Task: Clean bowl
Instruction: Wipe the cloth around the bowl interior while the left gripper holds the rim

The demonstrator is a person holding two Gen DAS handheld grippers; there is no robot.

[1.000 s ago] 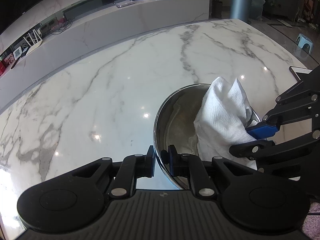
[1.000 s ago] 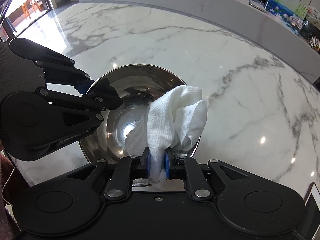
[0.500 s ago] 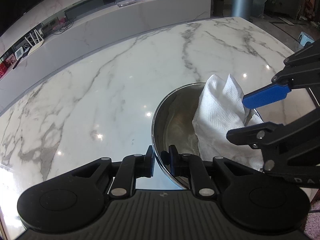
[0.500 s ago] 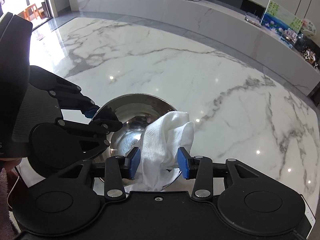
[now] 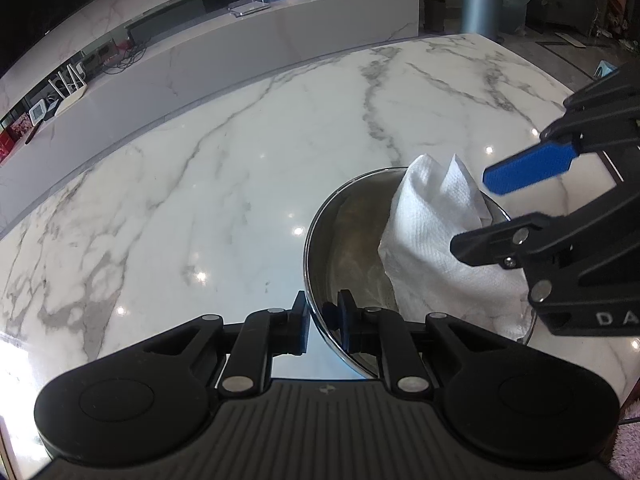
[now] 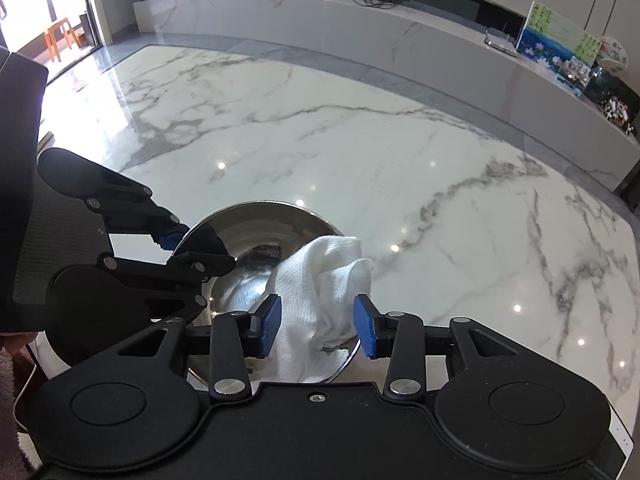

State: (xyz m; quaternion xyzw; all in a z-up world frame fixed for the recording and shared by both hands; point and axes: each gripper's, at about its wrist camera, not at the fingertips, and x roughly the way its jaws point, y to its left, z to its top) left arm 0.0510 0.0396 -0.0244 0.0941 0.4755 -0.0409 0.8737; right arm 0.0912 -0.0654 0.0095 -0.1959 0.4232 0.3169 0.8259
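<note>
A shiny steel bowl [image 5: 344,240] [image 6: 256,236] stands on the white marble table. A white cloth [image 5: 432,232] [image 6: 320,280] lies crumpled against the bowl's wall and over its rim. My left gripper [image 5: 323,322] is shut on the bowl's near rim; it also shows in the right wrist view [image 6: 188,246]. My right gripper [image 6: 318,326] is open, its blue pads [image 6: 270,322] wide apart on either side of the cloth and above it, not pinching it. It also shows in the left wrist view [image 5: 492,212].
The marble table [image 6: 360,152] stretches away behind the bowl. A long low counter [image 5: 240,52] with small items, routers and a picture stands beyond it. A grey bin [image 5: 480,4] stands at the far right.
My right gripper opened and let go of the cloth, then drew back and up from the bowl. The cloth stays slumped in the bowl. My left gripper kept its grip on the rim.
</note>
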